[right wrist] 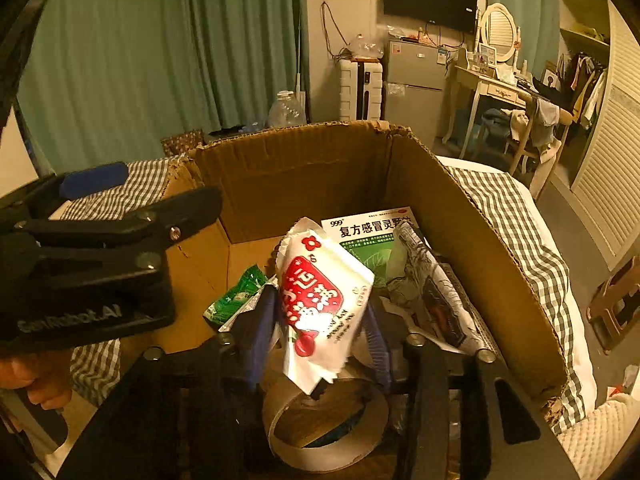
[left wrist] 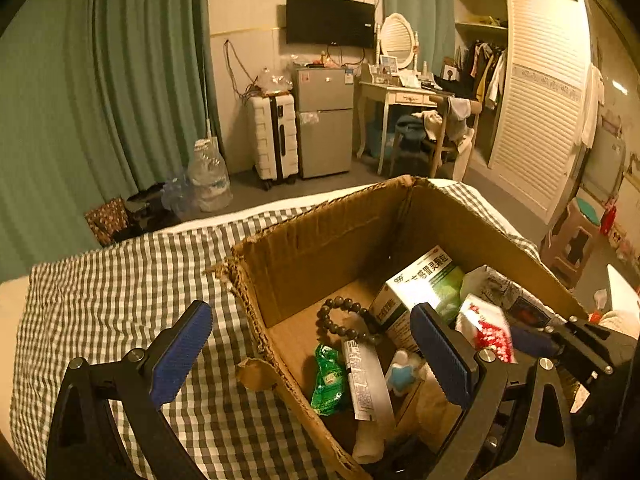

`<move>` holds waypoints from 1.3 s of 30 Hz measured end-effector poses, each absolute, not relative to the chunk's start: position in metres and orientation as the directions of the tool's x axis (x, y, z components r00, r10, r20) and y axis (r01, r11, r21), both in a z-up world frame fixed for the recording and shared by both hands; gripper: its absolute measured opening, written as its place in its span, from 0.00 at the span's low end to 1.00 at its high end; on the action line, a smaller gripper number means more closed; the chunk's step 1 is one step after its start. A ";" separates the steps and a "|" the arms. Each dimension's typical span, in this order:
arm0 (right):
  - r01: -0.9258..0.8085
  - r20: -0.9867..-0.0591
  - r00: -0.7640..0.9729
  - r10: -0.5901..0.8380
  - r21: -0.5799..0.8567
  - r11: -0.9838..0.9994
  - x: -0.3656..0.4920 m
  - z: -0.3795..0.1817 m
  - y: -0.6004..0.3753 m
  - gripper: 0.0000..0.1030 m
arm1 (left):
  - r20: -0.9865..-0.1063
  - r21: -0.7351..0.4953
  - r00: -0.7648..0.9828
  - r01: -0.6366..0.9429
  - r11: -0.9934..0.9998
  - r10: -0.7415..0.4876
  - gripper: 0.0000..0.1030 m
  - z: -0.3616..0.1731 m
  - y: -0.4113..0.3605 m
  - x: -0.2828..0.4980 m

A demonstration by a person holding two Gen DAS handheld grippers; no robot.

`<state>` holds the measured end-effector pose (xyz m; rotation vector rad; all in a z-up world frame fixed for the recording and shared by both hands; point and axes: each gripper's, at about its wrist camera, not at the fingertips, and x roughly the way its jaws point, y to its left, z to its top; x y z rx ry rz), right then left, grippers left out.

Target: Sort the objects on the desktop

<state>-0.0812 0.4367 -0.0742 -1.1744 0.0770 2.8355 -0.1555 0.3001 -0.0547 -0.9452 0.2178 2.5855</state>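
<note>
A cardboard box (left wrist: 320, 248) sits on a checked cloth and also shows in the right wrist view (right wrist: 460, 220). My right gripper (right wrist: 320, 320) is shut on a white and red snack packet (right wrist: 320, 292), held above the box; the packet also shows in the left wrist view (left wrist: 490, 330). My left gripper (left wrist: 316, 344) is open and empty, straddling the box's left wall. Inside lie a green and white medicine box (left wrist: 424, 284), a bead bracelet (left wrist: 340, 318), a green sachet (left wrist: 329, 380), a white tube (left wrist: 366, 384) and a tape roll (right wrist: 328, 428).
The checked cloth (left wrist: 132, 292) covers the bed around the box. A printed paper bag (right wrist: 432, 288) leans against the box's right wall. Beyond the bed stand a suitcase (left wrist: 274, 138), a small fridge (left wrist: 324, 120), a dressing table (left wrist: 400, 96) and water bottles (left wrist: 208, 176).
</note>
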 end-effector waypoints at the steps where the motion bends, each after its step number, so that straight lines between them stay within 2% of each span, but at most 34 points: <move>1: -0.087 -0.702 -0.710 0.051 0.016 -0.996 -0.081 -0.073 0.436 0.50 | -0.648 0.006 -0.701 -0.396 -0.918 0.298 0.99 -0.054 0.298 -0.156; 3: -0.100 -0.685 -0.725 0.070 0.005 -0.995 -0.079 -0.068 0.436 0.64 | -0.643 -0.006 -0.704 -0.390 -0.921 0.302 0.99 -0.049 0.293 -0.154; 5: -0.106 -0.661 -0.748 0.062 0.027 -0.994 -0.076 -0.062 0.439 0.69 | -0.630 -0.006 -0.717 -0.381 -0.925 0.299 0.99 -0.039 0.288 -0.150; 7: -0.108 -0.650 -0.758 0.054 0.043 -0.993 -0.073 -0.056 0.438 0.70 | -0.616 -0.006 -0.731 -0.369 -0.929 0.294 0.99 -0.027 0.285 -0.146; 10: -0.105 -0.620 -0.780 0.084 -0.001 -0.994 -0.062 -0.043 0.429 0.73 | -0.588 -0.017 -0.749 -0.366 -0.930 0.306 1.00 -0.004 0.277 -0.134; 14: -0.102 -0.555 -0.826 0.099 -0.025 -0.994 -0.043 -0.019 0.420 0.88 | -0.541 -0.020 -0.781 -0.360 -0.933 0.313 1.00 0.026 0.266 -0.113; 17: -0.118 -0.507 -0.855 0.111 -0.017 -0.993 -0.032 -0.001 0.416 0.91 | -0.515 -0.023 -0.800 -0.348 -0.937 0.309 1.00 0.046 0.253 -0.096; 20: -0.147 -0.454 -0.882 0.124 0.015 -0.989 -0.017 0.019 0.415 1.00 | -0.496 -0.017 -0.809 -0.354 -0.935 0.315 1.00 0.062 0.242 -0.082; 23: -0.139 -0.407 -0.907 0.103 0.060 -0.988 -0.002 0.039 0.410 1.00 | -0.467 0.013 -0.837 -0.328 -0.945 0.284 1.00 0.079 0.228 -0.067; 26: -0.114 -0.402 -0.913 0.068 0.091 -0.989 0.010 0.052 0.401 1.00 | -0.450 0.030 -0.855 -0.302 -0.953 0.257 1.00 0.093 0.206 -0.058; 39: -0.057 -0.250 -0.968 0.035 0.084 -0.995 0.042 0.094 0.329 1.00 | -0.401 0.062 -0.905 -0.185 -0.981 0.145 1.00 0.126 0.098 -0.024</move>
